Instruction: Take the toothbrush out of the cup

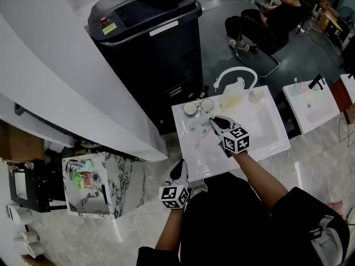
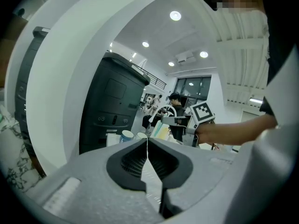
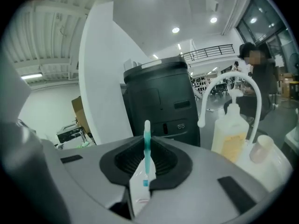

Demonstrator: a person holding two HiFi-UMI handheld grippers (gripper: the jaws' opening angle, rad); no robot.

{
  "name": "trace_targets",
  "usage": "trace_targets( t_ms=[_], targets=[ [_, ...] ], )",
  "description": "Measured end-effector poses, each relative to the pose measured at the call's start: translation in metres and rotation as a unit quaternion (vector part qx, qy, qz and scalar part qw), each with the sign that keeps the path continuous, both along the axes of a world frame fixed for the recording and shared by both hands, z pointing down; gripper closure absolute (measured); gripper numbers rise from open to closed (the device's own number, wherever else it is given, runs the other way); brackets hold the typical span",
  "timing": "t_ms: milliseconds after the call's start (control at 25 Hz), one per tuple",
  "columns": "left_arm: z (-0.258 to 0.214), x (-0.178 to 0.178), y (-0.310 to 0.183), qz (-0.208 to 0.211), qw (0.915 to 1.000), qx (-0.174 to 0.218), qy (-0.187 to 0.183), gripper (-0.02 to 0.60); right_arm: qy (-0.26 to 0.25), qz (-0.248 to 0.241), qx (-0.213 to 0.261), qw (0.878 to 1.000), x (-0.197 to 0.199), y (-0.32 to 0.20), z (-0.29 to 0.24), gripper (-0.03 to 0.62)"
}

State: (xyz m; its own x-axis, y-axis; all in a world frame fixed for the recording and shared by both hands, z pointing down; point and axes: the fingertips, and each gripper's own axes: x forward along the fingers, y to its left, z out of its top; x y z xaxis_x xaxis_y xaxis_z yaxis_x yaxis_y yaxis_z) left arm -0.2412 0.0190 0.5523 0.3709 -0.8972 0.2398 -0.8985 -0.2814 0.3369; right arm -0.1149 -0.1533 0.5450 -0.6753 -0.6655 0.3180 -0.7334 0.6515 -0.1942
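A teal and white toothbrush stands upright between the jaws of my right gripper, which is shut on its handle. In the head view that gripper hovers over the left part of the white sink counter, just in front of two round cups. My left gripper hangs off the counter's front left corner. Its jaws touch at the tips with nothing between them. The left gripper view also shows the two cups and the right gripper's marker cube.
A soap bottle and an arched white faucet stand at the back of the basin. A tall black machine stands behind the counter. A curved white wall runs along the left. A person sits beyond.
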Motion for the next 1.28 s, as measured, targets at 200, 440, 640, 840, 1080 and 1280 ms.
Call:
trace_targets(
  t_ms=[200,440,640,840,1080,1280],
  targets=[
    [0.016,0.007,0.019,0.005,0.9999,-0.015,0.006,0.560,0.007,-0.006,-0.034,0.999,0.003,0.028,0.037,0.549],
    [0.027,0.007,0.036,-0.002,0.9995,-0.028,0.012,0.560,-0.001,-0.008,-0.088,0.996,0.009,0.053,0.081,0.549],
    [0.034,0.003,0.041,-0.009,0.9991,-0.040,0.009,0.560,-0.025,0.002,-0.132,0.991,0.008,0.057,0.112,0.549],
    [0.045,0.005,0.042,-0.005,0.9983,-0.058,0.004,0.560,-0.080,0.038,-0.199,0.976,0.012,0.052,0.149,0.549],
    [0.056,0.017,0.036,0.020,0.9968,-0.078,-0.003,0.560,-0.154,0.115,-0.268,0.944,0.036,0.038,0.185,0.549],
    [0.059,0.025,0.020,0.040,0.9954,-0.085,-0.017,0.560,-0.204,0.144,-0.311,0.917,0.044,0.033,0.207,0.548]
  ],
)
